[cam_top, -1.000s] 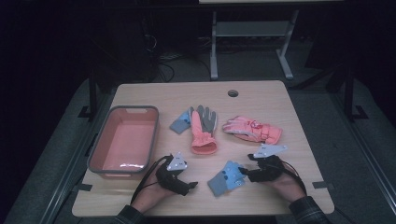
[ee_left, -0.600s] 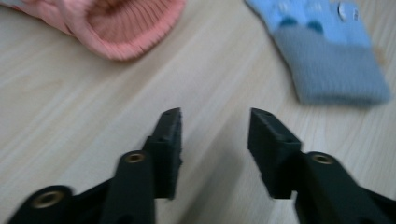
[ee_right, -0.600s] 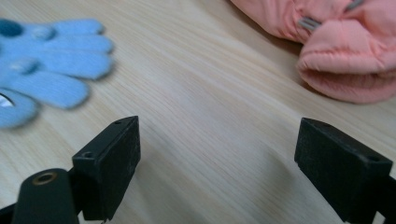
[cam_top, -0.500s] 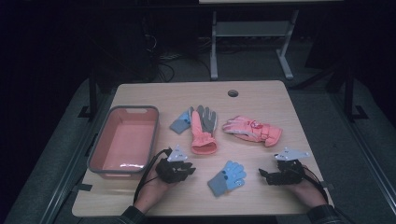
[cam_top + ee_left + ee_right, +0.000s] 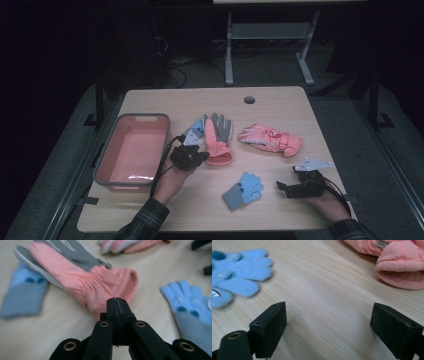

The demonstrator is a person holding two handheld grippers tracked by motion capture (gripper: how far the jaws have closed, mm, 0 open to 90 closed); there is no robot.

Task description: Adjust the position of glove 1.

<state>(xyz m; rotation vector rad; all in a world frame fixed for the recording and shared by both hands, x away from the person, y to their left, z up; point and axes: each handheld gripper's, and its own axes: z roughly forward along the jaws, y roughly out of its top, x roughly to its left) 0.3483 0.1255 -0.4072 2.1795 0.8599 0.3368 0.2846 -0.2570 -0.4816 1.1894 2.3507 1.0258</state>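
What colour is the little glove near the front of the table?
Light blue glove with a grey cuff and darker blue spots; the left gripper view shows it best.

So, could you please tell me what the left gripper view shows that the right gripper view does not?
The left gripper view alone shows the left tongs shut just short of the cuff of the orange and grey glove, plus a second blue knit glove lying partly under it. The right gripper view alone shows the right tongs open over bare wooden table. Both share the blue knit glove lying near the front edge and the pink padded glove.
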